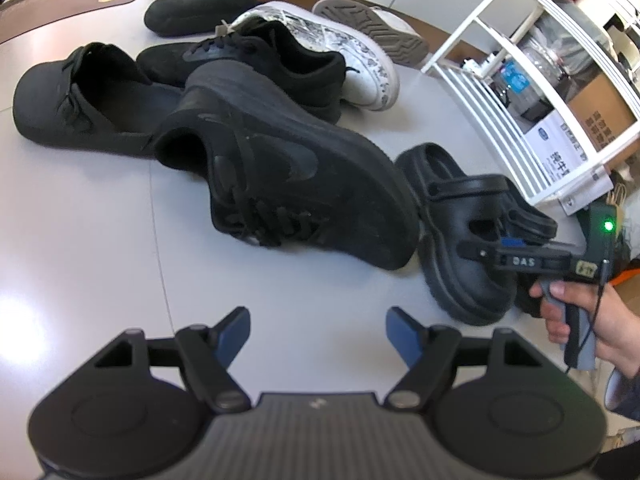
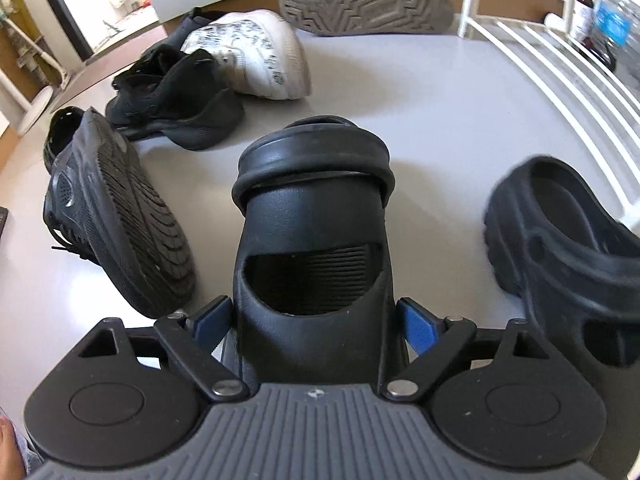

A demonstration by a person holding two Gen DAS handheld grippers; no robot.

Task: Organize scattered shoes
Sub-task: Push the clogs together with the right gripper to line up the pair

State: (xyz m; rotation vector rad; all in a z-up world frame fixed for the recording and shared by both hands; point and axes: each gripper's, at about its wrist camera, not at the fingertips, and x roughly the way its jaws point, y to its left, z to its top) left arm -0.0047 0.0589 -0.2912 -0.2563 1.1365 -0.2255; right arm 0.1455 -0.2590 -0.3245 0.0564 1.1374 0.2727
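A black clog (image 2: 316, 216) stands on the pale floor between the fingers of my right gripper (image 2: 316, 320). Its blue pads flank the clog's sides with a thin gap, so the jaws stand open. A second black clog (image 2: 560, 240) lies just right of it. The left wrist view shows the same clog (image 1: 460, 248) with the right gripper (image 1: 516, 260) over it, held by a hand (image 1: 576, 312). My left gripper (image 1: 318, 332) is open and empty above bare floor, in front of a black sneaker (image 1: 288, 184) lying on its side.
Further back lie a black slip-on (image 1: 72, 96), another black sneaker (image 1: 248, 60), a white patterned sneaker (image 1: 360, 64), a white shoe (image 1: 372, 28) sole-up and a black slipper (image 1: 192, 8). A white slatted rack (image 1: 520, 60) with boxes and bottles stands on the right.
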